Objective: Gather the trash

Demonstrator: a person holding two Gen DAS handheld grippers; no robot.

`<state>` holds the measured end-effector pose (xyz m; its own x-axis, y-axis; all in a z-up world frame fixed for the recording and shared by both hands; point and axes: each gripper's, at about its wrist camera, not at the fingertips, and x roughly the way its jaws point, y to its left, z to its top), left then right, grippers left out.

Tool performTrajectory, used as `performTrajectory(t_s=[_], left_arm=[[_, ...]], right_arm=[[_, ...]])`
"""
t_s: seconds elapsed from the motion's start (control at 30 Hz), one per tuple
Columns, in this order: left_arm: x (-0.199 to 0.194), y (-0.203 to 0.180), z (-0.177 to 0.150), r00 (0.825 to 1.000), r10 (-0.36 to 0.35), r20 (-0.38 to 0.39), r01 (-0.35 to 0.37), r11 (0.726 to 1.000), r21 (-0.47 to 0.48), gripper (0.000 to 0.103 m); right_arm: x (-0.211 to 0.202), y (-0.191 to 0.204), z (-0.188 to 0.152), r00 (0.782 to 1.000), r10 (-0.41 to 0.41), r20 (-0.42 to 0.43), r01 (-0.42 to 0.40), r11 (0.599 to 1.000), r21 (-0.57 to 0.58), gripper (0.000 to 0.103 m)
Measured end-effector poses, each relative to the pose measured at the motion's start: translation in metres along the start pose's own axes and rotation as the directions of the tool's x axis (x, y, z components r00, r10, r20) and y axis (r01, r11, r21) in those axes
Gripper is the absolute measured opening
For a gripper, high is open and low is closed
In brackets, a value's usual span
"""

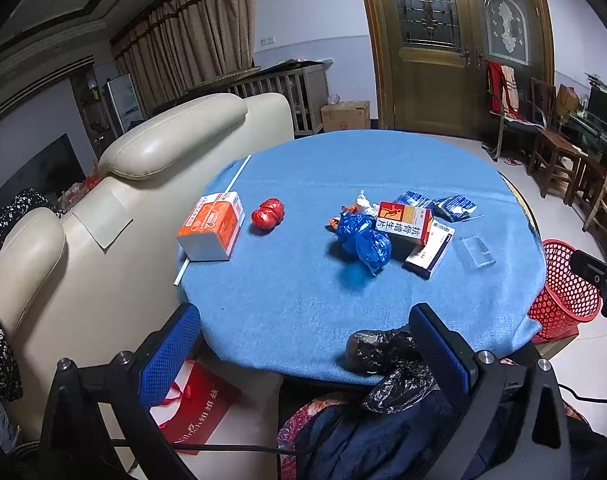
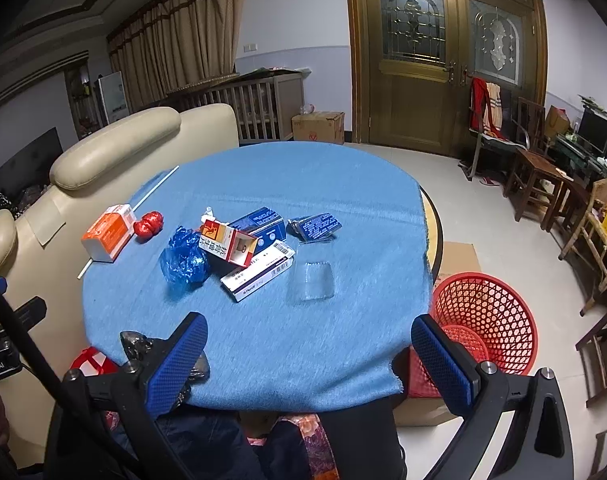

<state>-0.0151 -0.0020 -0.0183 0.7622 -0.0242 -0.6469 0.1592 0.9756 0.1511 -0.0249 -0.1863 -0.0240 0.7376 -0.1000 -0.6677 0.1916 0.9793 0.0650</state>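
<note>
Trash is lying scattered on a round table point(image 2: 343, 184) under a blue cloth: an orange carton point(image 1: 211, 226), a red wad point(image 1: 267, 214), a blue bag point(image 1: 363, 240), medicine boxes point(image 2: 239, 244), a clear blister tray point(image 2: 313, 280) and a black bag point(image 1: 383, 350) at the near edge. The left gripper point(image 1: 305, 356) and right gripper point(image 2: 309, 360) are hovering with fingers spread apart, holding nothing. A red mesh basket point(image 2: 495, 320) is standing on the tiled floor beside the table, a cream sofa point(image 1: 103, 240) is flanking the other side, and a wooden door point(image 2: 415, 80) is closing off the far wall.

Trash point(image 2: 231, 248) mid-table point(image 2: 303, 184), basket point(image 2: 491, 312) on floor right, sofa point(image 1: 103, 248) left
</note>
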Motion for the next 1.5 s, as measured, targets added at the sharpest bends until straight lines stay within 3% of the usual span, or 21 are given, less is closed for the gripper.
performTrajectory(t_s=[1.5], left_arm=[[0.010, -0.006, -0.004, 0.999, -0.003, -0.041, 0.004, 1.000, 0.029, 0.103]], right_arm=[[0.020, -0.008, -0.005, 0.996, 0.030, -0.079, -0.027, 0.999, 0.043, 0.103]])
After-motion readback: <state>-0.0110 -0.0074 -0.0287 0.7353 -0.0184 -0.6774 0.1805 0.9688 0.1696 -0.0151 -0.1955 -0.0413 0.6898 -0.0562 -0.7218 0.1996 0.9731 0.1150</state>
